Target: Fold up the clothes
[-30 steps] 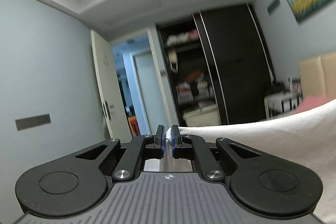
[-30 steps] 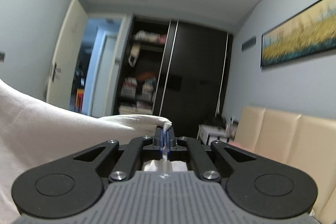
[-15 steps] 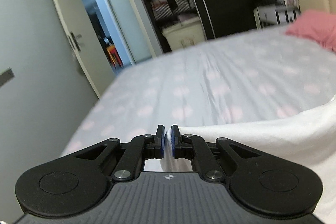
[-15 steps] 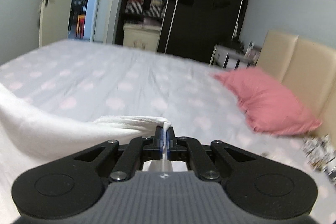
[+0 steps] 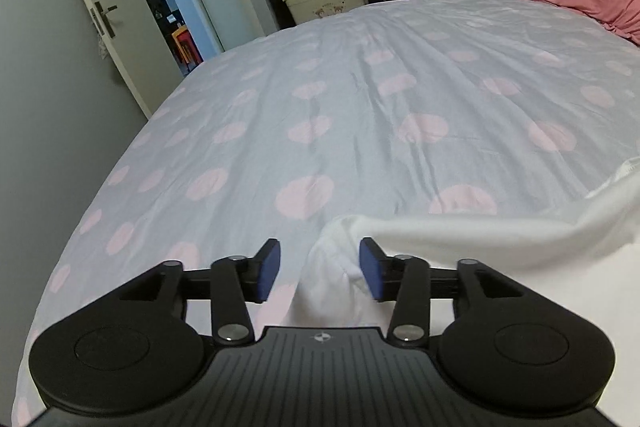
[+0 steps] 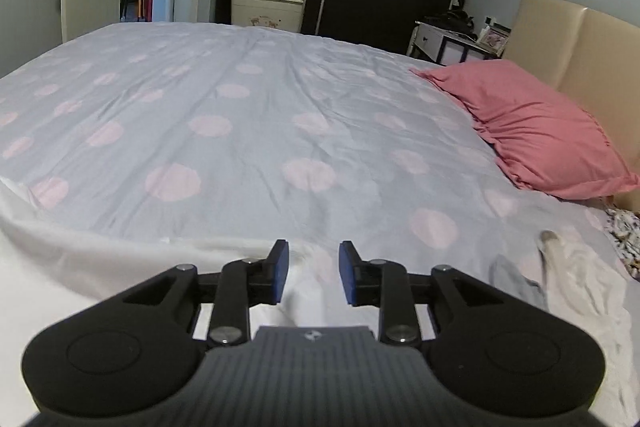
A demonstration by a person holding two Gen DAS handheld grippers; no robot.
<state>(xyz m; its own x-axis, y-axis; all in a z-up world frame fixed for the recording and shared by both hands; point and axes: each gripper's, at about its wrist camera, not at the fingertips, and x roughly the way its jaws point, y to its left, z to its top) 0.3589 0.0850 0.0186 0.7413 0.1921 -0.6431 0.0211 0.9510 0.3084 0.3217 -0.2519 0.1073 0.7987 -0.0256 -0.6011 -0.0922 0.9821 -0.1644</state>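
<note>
My left tongs (image 5: 318, 269) stand wide, a bunched corner of the white garment (image 5: 480, 231) lying loose between them, lower centre. My right tongs (image 6: 308, 271) gape over its edge (image 6: 120, 259). Soft, light, limp: I judge corners the best hold.

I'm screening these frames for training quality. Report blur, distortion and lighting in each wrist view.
Left wrist view: strong fisheye bending of the door frame, dark corner vignetting, dim even light, and the white garment is slightly smeared near the open left gripper. Right wrist view: the same barrel distortion, the polka-dot bedsheet is fairly sharp, and the cloth around the open right gripper is soft; no glare.
</note>
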